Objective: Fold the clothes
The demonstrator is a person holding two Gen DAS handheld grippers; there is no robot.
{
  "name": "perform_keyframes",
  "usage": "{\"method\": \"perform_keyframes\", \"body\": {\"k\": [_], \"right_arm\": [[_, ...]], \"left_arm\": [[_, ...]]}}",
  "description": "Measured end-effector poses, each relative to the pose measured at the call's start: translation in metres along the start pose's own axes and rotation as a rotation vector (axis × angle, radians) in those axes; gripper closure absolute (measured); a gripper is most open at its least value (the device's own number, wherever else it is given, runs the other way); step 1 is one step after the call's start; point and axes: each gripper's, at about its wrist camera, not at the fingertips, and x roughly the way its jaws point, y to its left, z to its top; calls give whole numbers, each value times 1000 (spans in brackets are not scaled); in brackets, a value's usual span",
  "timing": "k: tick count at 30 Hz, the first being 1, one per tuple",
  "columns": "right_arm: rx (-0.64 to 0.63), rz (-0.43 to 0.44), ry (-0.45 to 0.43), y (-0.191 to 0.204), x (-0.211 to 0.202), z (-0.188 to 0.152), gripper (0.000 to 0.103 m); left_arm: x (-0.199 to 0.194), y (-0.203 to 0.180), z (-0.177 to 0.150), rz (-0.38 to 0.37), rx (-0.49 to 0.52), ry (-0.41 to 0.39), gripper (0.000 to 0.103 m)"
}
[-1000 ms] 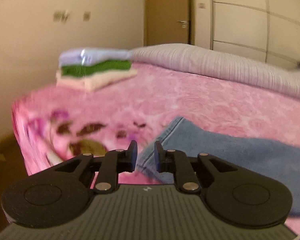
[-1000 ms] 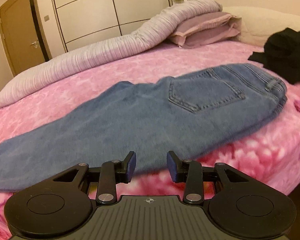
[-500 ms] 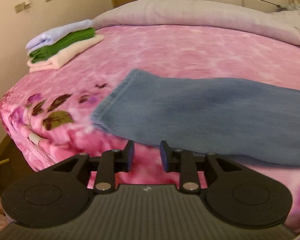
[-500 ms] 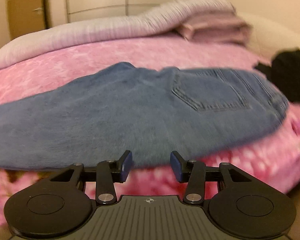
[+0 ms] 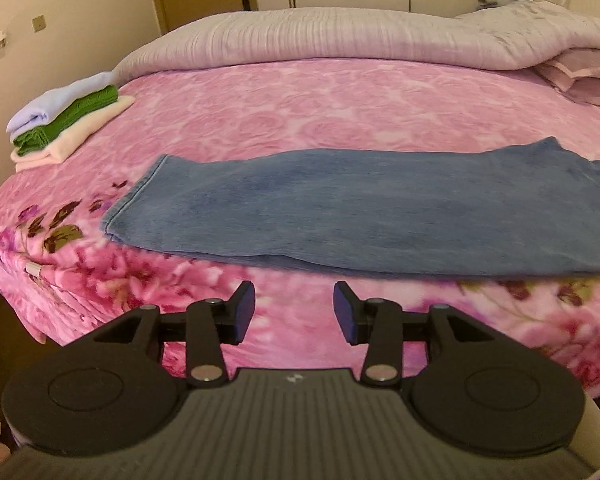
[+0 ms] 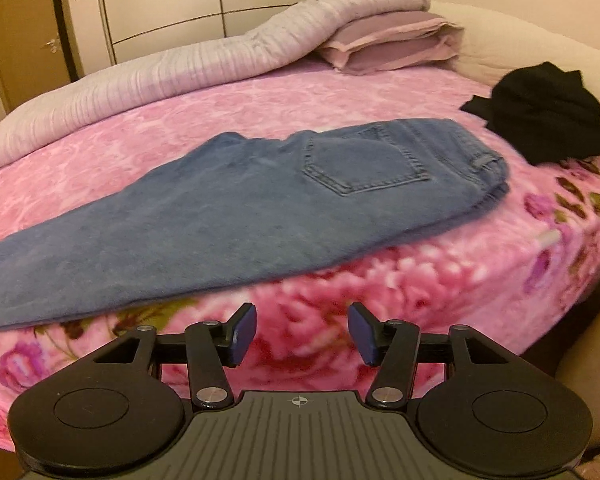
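The blue jeans (image 5: 364, 208) are lying flat across the near side of the bed, folded lengthwise with one leg on top of the other, and the pink floral blanket (image 5: 320, 108) is showing all around them. The left gripper (image 5: 294, 312) is hovering just off the bed's edge, its jaws standing wide apart and holding nothing, facing the leg section with the hem end off to its left. From the other camera, the right gripper (image 6: 302, 328) is also hanging spread wide and empty, short of the mattress edge, looking onto the seat of the jeans, where the back pocket (image 6: 364, 164) is facing up and the waistband is pointing to the right. Neither gripper is touching the denim. A neat stack of folded clothes (image 5: 66, 120), lilac on green on cream, is sitting at the far left corner of the bed, well apart from the jeans. A crumpled black garment (image 6: 544, 120) is lying near the waistband end, and a rolled lilac duvet (image 5: 340, 40) is running along the far side.
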Motion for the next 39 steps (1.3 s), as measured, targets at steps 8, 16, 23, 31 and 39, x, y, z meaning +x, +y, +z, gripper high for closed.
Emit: {"method": "perform_keyframes", "body": {"k": [8, 16, 23, 31, 39], "right_arm": [[17, -9, -42, -19, -31, -2, 47], [54, 36, -100, -45, -37, 5, 47], [71, 13, -15, -67, 7, 13, 46], [23, -29, 2, -68, 32, 38, 46], [42, -67, 72, -50, 55, 40, 46]], "left_arm": [[-28, -6, -2, -8, 1, -19, 62], [-25, 9, 1, -197, -154, -101, 66], [30, 25, 0, -190, -316, -107, 85], [110, 30, 22, -110, -250, -59, 85], [109, 66, -7, -164, -294, 13, 85]]}}
